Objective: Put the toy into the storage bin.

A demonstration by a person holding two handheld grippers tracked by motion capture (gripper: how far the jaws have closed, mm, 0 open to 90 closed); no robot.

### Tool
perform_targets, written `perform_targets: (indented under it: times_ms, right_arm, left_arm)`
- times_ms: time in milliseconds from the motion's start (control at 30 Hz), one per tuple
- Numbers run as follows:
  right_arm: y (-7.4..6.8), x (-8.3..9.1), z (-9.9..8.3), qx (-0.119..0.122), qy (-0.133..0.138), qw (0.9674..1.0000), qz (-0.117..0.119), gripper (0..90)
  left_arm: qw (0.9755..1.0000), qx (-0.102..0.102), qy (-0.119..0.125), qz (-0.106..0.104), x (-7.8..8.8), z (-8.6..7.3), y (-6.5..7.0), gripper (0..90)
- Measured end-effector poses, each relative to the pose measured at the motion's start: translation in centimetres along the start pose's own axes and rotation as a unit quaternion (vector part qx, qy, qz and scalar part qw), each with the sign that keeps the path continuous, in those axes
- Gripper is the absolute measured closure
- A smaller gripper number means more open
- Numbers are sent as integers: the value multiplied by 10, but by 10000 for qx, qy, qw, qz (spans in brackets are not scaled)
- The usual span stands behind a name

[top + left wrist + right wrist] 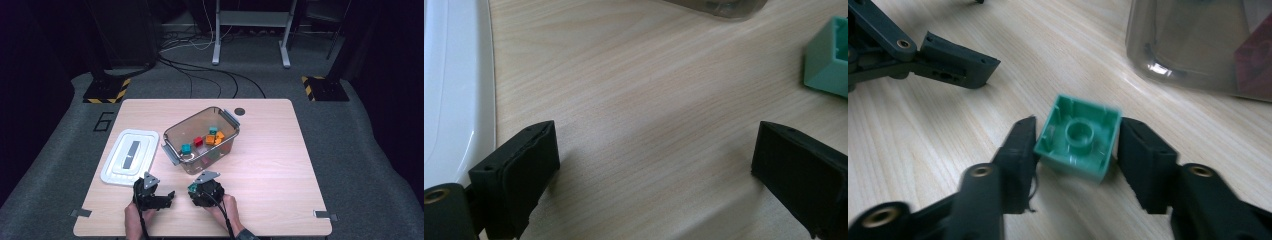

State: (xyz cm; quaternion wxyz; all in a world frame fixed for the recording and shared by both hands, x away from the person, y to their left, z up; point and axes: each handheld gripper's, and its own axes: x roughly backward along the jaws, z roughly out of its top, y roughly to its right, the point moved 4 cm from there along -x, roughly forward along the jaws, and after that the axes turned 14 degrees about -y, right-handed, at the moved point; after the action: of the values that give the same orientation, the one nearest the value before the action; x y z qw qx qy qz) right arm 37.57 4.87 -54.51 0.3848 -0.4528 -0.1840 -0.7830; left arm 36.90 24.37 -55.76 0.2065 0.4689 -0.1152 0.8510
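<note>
While right gripper (1075, 145) clamps green block (1079, 137), pads press its two opposite side walls, jaws narrowed to block width. Block sits squarely between fingertips, hollow underside with round socket facing camera, slightly tilted; roughly square, no clear long axis. Block low over wooden table (938, 130), near clear bin (1198, 45). Left gripper (654, 165) spread wide, nothing between fingers (521, 175), hovering over bare wood beside white lid (449, 90). High view: both grippers side by side near table's front edge, bin just beyond, coloured blocks (207, 137) inside.

Green block (1079, 137), white lid (130, 156)
</note>
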Motion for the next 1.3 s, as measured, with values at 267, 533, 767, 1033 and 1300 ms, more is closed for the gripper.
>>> perform_targets:
  times_ms: [267,533,767,1033,1300]
  right_arm:
    - [6,4,-4,-103,30,9999,-33,581]
    - [22,22,-8,-199,259,9992,-226,582]
    - [40,34,-13,-411,366,9977,-394,582]
    - [55,43,-19,-542,401,9962,-549,582]
    - [74,54,-25,-717,459,9935,-751,582]
  left_arm:
    - [10000,3,1,-1,0,0,0,47]
    - [10000,-5,-3,11,0,0,0,47]
    - [10000,-7,-6,11,0,0,0,47]
    - [10000,7,6,1,0,0,0,46]
    - [10000,0,-2,4,0,0,0,46]
